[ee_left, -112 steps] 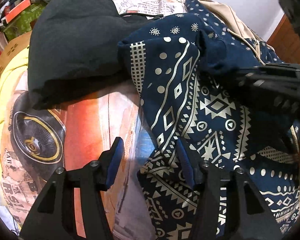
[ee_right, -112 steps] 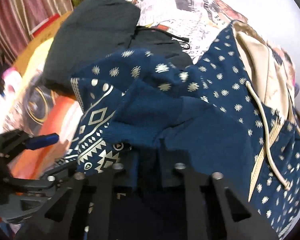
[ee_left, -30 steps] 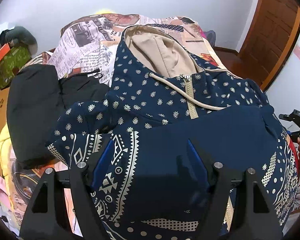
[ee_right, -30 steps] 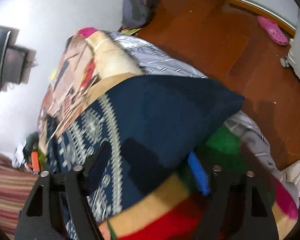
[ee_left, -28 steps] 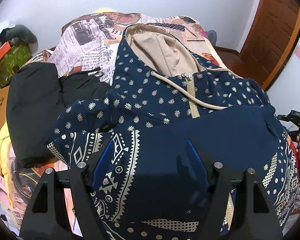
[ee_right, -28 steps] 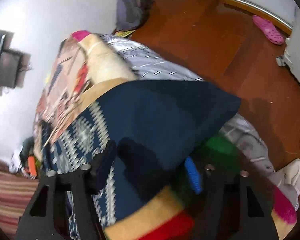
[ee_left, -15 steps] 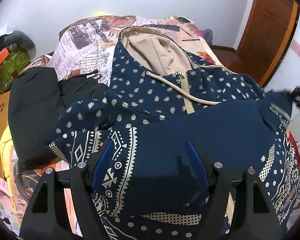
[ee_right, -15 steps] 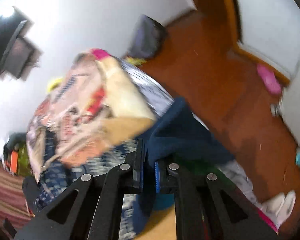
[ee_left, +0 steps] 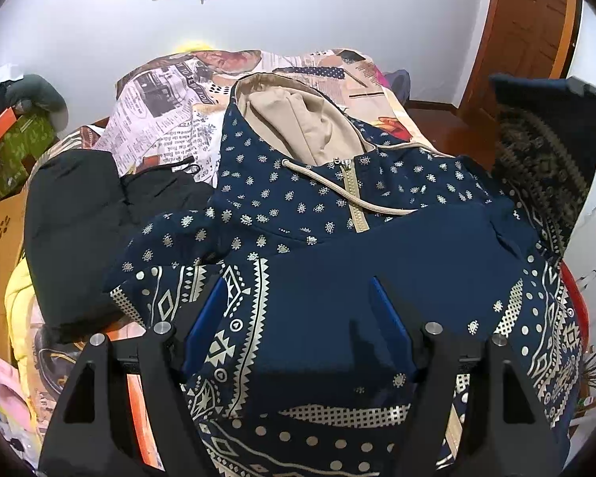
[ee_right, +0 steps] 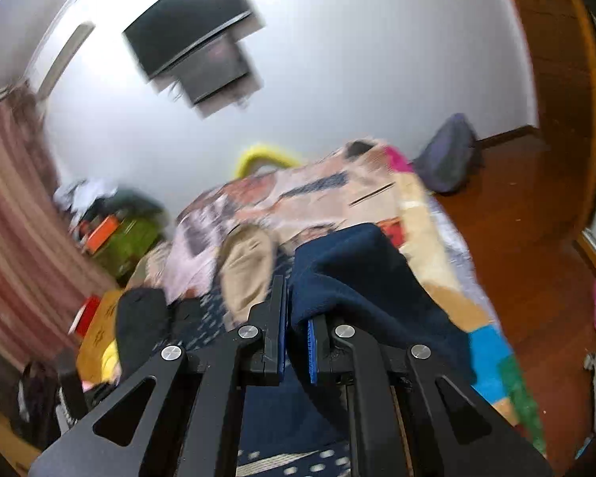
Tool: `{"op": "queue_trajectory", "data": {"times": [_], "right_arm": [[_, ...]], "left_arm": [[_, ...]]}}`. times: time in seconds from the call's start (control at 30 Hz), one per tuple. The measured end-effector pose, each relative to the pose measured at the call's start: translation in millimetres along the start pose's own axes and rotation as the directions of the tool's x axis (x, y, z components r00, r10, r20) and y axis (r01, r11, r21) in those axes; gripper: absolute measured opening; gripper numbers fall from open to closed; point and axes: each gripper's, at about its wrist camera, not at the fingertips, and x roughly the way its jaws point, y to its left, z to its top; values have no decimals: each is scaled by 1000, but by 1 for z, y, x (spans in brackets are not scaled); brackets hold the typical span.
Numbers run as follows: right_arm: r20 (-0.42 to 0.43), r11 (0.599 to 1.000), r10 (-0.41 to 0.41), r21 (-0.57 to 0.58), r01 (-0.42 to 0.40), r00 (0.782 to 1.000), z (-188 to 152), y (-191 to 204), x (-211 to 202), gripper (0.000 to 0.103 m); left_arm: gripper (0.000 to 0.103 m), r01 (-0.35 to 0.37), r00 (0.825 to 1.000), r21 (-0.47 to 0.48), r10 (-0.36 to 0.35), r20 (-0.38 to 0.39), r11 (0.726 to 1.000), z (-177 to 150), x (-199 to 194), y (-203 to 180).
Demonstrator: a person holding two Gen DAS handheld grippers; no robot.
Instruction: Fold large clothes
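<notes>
A navy patterned hoodie (ee_left: 337, 214) lies front-up on the bed (ee_left: 159, 119), its tan-lined hood (ee_left: 294, 123) toward twelve o'clock and its zipper (ee_left: 351, 194) running down the middle. One sleeve already lies folded across the chest as a plain navy band, which suggests the sides are being brought inward to make a compact rectangle.

The left gripper (ee_left: 298, 318) hovers over the lower front of the hoodie with its blue pads spread wide and nothing between them; it is released, probably waiting to pin or smooth the cloth. Whether the pads touch the fabric cannot be told.

The right gripper (ee_right: 296, 318) is clenched on a fold of plain navy fabric, apparently the cuff of the other sleeve (ee_left: 536, 151). In the left wrist view that sleeve hangs raised at about two o'clock, lifted clear of the bed, likely so it can be swung over the chest in its turn.

A black garment (ee_left: 71, 238) lies just beside the hoodie at nine o'clock, touching or slightly under its edge; which cannot be told.

The right wrist view is smeared by motion, so the bedding, the wall-mounted screen (ee_right: 190, 28) and the clutter at nine o'clock are hard to read. The hoodie's hem is cut off below the left gripper, and the right gripper's body is barely visible at the left view's edge.
</notes>
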Motion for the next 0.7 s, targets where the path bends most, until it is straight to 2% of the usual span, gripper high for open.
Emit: {"op": "queue_trajectory", "data": {"times": [0.17, 0.33, 0.43, 0.5, 0.6, 0.67, 0.7], "right_arm": [[-152, 998, 26, -47, -34, 988, -35, 21, 49, 7], [-320, 996, 2, -85, -31, 947, -76, 32, 88, 7], [-387, 994, -15, -103, -26, 922, -94, 36, 96, 8], [-417, 987, -54, -160, -16, 907, -103, 40, 100, 8], [-455, 971, -114, -240, 2, 883, -113, 48, 100, 17], [-496, 969, -120, -247, -7, 860, -116, 48, 99, 30], [-505, 968, -120, -249, -12, 855, -115, 49, 95, 31]], "left_arm": [[72, -7, 1000, -6, 7, 1, 1000, -7, -7, 8], [72, -11, 1000, -8, 11, -11, 1000, -17, -10, 14], [72, -12, 1000, -9, 12, -25, 1000, -23, -9, 16], [72, -9, 999, -11, 9, -31, 1000, -26, -8, 15], [72, -4, 999, -11, 4, -36, 1000, -30, -7, 13], [72, -3, 999, -7, 3, -38, 1000, -30, -6, 11], [72, -1, 999, -3, 1, -37, 1000, -30, -6, 9]]}}
